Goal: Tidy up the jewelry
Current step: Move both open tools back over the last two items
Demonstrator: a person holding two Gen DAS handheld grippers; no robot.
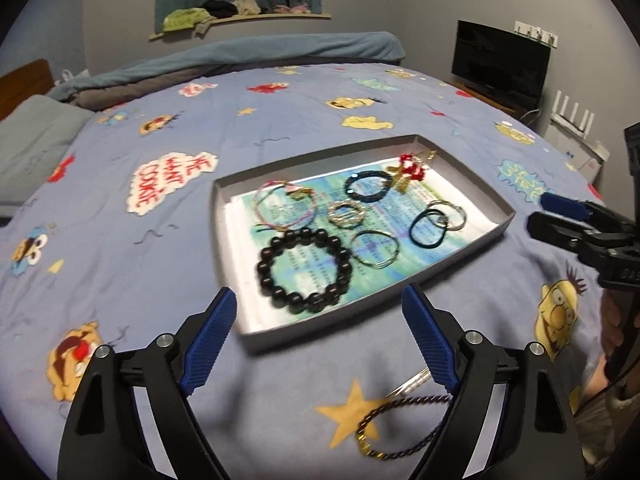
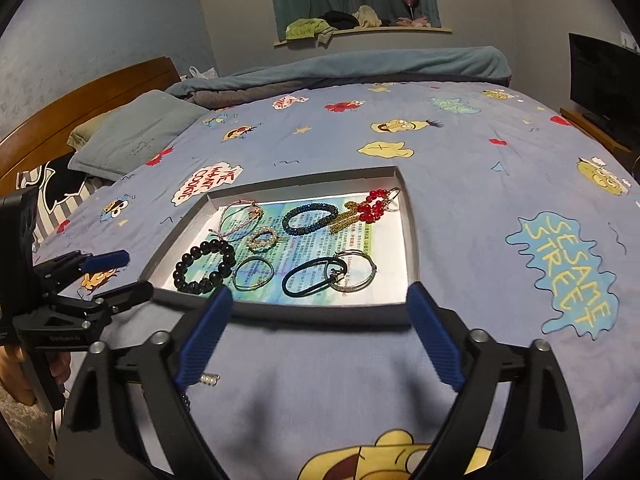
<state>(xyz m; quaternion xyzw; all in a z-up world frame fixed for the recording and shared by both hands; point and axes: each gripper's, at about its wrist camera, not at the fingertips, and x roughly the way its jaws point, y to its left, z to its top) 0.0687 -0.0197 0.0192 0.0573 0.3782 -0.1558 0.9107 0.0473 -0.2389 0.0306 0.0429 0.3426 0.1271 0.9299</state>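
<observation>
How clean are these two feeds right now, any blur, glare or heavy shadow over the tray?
Left wrist view: slight motion blur softens the black bead bracelet and the shallow grey cardboard tray; a bright patch washes out the tray's far inner wall. Right wrist view: sharper, though the open right claw throws soft shadows on the blue cartoon-print bedspread. Both views bend strongly toward the edges.

Both wrist views look down across the bed at the tray (image 1: 472, 256); left from its near-left; right (image 2: 412, 240) from near-right; both close.
</observation>
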